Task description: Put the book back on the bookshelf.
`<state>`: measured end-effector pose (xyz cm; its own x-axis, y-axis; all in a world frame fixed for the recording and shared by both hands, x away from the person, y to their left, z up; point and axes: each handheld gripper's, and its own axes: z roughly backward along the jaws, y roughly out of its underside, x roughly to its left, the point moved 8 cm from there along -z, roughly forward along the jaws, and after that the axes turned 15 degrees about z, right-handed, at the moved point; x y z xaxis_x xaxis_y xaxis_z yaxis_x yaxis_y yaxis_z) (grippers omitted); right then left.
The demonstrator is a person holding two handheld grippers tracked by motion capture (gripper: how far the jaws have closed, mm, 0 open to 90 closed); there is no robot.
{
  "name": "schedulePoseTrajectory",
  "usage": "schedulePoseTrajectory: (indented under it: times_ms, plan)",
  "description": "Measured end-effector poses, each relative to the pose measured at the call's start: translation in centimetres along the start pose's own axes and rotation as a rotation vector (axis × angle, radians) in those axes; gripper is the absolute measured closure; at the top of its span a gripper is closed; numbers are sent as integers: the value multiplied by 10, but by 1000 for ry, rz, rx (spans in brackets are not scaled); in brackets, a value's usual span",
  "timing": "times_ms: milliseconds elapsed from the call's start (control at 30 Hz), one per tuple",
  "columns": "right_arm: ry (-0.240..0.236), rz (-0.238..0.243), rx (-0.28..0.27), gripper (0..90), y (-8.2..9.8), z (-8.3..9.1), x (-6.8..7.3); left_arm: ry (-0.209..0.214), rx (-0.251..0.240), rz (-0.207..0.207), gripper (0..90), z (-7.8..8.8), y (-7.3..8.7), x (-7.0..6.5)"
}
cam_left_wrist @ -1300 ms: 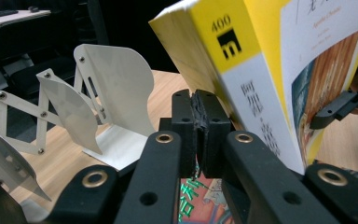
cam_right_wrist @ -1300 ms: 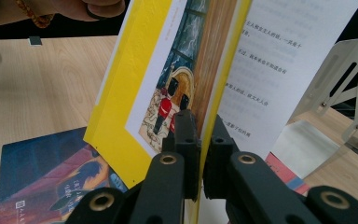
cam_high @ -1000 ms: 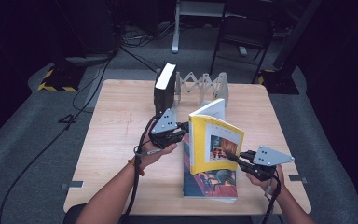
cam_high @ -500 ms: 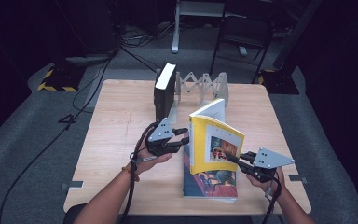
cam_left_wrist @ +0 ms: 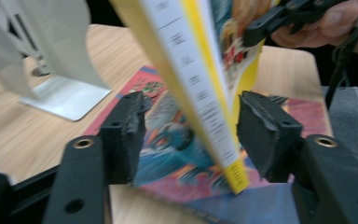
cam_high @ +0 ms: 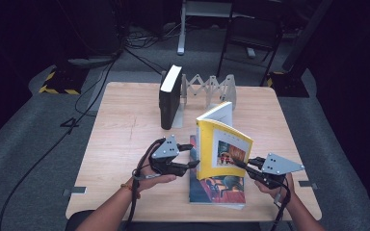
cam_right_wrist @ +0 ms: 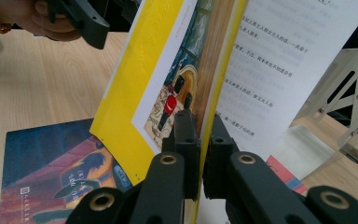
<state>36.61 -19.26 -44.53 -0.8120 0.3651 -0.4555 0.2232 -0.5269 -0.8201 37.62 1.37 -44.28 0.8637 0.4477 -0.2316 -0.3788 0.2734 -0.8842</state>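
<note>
Black tools, grey three-cornered top plates, brass screw holes, black cables, beaded bracelet.

Wooden table on grey carpet; dark room, chair behind.

Dark studio, floor cables, stands

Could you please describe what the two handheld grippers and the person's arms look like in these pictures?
Both the left gripper and right gripper are black, each topped by a grey three-cornered plate and trailing a black cable. Their fingers are blocky, with round brass-coloured fittings set in them and rough dark pads. The forearms are bare, without sleeves; the left wrist wears an orange-beaded bracelet.
</note>
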Motion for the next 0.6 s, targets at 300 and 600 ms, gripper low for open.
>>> schedulePoseTrajectory:
  times_ms: [300, 600]
  plan:
    - [-3, 3, -6, 867, 0, 1, 1, -19, -46, 40, 301, -16, -22, -3]
    - [0, 8, -5, 864, -1, 1, 1, -37, -128, 69, 297, -16, -58, 1]
